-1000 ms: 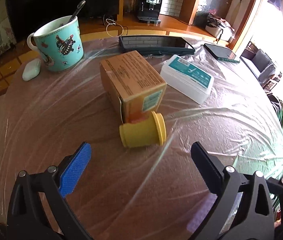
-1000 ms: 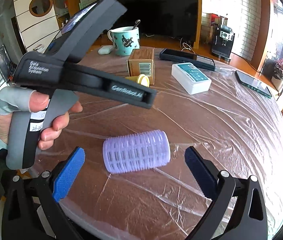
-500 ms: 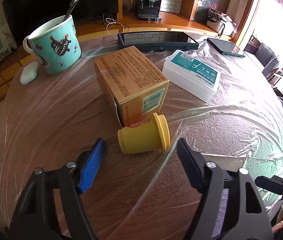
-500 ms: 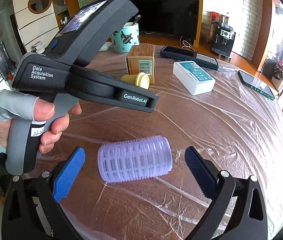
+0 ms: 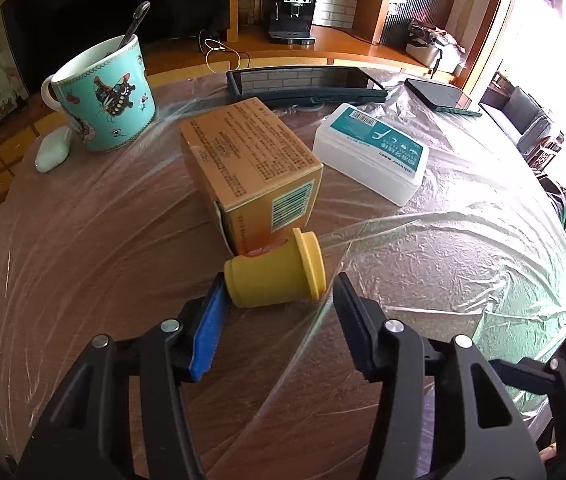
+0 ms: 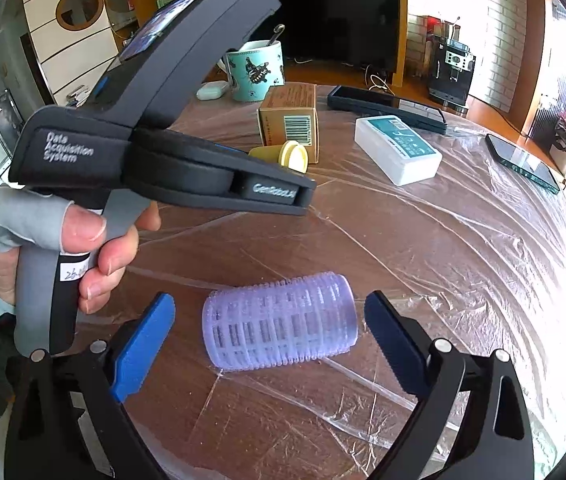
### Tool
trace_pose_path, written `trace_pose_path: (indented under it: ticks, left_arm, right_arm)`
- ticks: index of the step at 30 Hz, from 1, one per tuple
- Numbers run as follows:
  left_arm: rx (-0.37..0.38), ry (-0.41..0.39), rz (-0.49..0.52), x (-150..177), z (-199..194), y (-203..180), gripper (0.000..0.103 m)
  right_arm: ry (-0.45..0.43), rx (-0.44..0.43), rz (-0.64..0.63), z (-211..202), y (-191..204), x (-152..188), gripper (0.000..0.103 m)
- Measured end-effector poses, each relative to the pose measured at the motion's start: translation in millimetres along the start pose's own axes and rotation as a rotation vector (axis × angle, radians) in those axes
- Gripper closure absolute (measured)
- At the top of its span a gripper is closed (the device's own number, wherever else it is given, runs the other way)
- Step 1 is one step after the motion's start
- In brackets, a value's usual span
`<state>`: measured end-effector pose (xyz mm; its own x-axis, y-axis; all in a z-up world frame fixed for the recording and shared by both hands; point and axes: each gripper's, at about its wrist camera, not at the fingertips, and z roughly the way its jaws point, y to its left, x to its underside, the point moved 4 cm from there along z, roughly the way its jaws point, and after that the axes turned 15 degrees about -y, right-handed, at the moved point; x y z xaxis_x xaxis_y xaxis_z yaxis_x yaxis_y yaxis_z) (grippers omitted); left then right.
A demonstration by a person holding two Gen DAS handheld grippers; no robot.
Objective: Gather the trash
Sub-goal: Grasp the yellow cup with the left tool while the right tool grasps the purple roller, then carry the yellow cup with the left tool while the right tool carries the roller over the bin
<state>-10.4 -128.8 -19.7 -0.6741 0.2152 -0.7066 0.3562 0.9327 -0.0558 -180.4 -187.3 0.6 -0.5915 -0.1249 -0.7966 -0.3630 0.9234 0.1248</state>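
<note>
A small yellow cup [image 5: 273, 276] lies on its side against an orange carton [image 5: 251, 168]; it also shows in the right wrist view [image 6: 283, 155]. My left gripper [image 5: 279, 296] is open, its jaws on either side of the cup, the blue pad [image 5: 209, 330] touching the cup's base. A lilac hair roller [image 6: 281, 320] lies on its side on the plastic-covered table [image 6: 443, 248]. My right gripper [image 6: 269, 328] is open, its jaws on either side of the roller, not touching it.
A teal mug with a spoon [image 5: 103, 94], a white case [image 5: 53, 154], a white tissue pack [image 5: 371, 156], a dark tablet [image 5: 303, 84] and a phone [image 5: 439, 96] lie farther back. The left gripper's body and the hand [image 6: 83, 240] fill the left of the right wrist view.
My left gripper has moved forward to the yellow cup and its jaws have narrowed around it. My right gripper has moved closer over the roller.
</note>
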Motion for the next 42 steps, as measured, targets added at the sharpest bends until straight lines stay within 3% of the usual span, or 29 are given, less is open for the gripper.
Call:
trace_pose_path:
  ticks: [3,6,17,42]
  left_arm:
    - [-0.001,0.000,0.001,-1.0,1.3,-1.5,0.049]
    - [0.000,0.000,0.000,-1.5,1.4,-2.5,0.057]
    - [0.023,-0.006,-0.004,8.5,-11.6,-3.0,0.058]
    - [0.084,-0.068,0.009,54.1,-90.2,-26.2,0.057]
  right_arm:
    - [0.010,-0.001,0.001,1.8,0.4,2.1,0.019]
    - [0.016,0.001,0.006,2.9,-0.9,4.2,0.029]
    - [-0.014,-0.008,0.027,-11.8,-6.6,7.1,0.030]
    - [-0.047,0.040,0.118,-62.3,-51.8,23.8,0.030]
